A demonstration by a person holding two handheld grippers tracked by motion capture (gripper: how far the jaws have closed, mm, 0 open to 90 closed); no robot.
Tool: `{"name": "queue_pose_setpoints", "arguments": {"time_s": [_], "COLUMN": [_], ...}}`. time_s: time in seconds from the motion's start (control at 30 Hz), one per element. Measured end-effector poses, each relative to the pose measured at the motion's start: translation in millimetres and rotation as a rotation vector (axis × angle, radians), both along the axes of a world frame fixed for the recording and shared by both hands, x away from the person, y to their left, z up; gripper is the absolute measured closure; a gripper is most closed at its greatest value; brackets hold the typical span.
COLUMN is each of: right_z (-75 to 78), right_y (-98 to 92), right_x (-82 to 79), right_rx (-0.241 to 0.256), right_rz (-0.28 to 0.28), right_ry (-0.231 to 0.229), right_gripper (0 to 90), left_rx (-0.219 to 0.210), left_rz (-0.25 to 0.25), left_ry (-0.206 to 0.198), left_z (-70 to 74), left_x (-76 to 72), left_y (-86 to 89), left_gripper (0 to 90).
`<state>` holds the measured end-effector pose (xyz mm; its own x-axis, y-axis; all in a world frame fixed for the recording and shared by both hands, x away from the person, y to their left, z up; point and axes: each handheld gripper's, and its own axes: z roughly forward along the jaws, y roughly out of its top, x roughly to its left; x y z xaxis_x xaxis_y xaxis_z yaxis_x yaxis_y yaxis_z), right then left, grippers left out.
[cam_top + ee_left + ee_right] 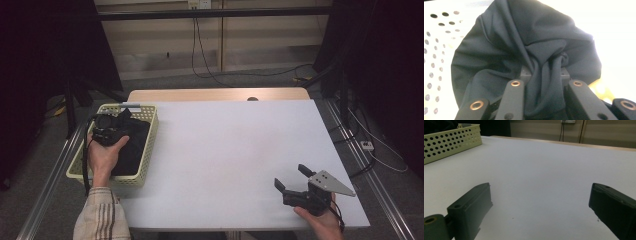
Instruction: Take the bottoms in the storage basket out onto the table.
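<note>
A pale yellow perforated basket (146, 134) stands at the table's left edge with a dark cloth (134, 147) bunched inside it. My left gripper (124, 116) reaches into the basket. In the left gripper view its jaws (545, 75) are shut on a twisted fold of the cloth (524, 42), with the basket wall (439, 50) behind. My right gripper (291, 176) rests low near the table's front right corner. It is open, and its jaws (540, 192) stand wide apart over the bare white tabletop (544, 157), holding nothing.
The white tabletop (225, 145) stretches between the basket and the right gripper. A wooden strip (215, 95) runs along the far edge. Metal rails (367, 170) flank both sides. Cables (200, 55) trail on the floor behind. The basket (449, 142) shows far left in the right gripper view.
</note>
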<state>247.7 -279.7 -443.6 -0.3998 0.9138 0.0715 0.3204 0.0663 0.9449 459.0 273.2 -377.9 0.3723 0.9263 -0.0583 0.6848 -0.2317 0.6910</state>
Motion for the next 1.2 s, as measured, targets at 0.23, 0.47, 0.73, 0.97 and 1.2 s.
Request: {"name": "queue_pose_setpoints", "arguments": {"time_s": [0.23, 0.47, 0.73, 0.97, 1.2], "right_z": [0.2, 0.6, 0.8, 0.7, 0.8], "right_y": [0.0, 0.1, -0.1, 0.0, -0.1], "right_x": [-0.3, -0.6, -0.8, -0.5, -0.9], "right_rx": [0.002, 0.004, 0.008, 0.006, 0.008], "right_rz": [0.0, -0.002, -0.002, -0.001, -0.002], "right_ry": [0.0, -0.001, 0.0, 0.0, 0.0], "right_gripper": [4.5, 4.5, 4.5, 4.5, 4.5], "left_rx": [-0.049, -0.082, -0.109, -0.131, -0.148], "left_rz": [0.012, 0.028, 0.041, 0.055, 0.075], "left_ry": [-0.071, -0.135, -0.218, -0.27, -0.316], "left_z": [7.9, 15.4, 23.5, 29.5, 34.7], "left_x": [-5.0, -10.4, -17.8, -22.9, -27.8], "left_y": [5.1, 9.6, 13.0, 15.9, 19.9], "left_gripper": [75.8, 76.0, 76.0, 76.0, 76.1]}}
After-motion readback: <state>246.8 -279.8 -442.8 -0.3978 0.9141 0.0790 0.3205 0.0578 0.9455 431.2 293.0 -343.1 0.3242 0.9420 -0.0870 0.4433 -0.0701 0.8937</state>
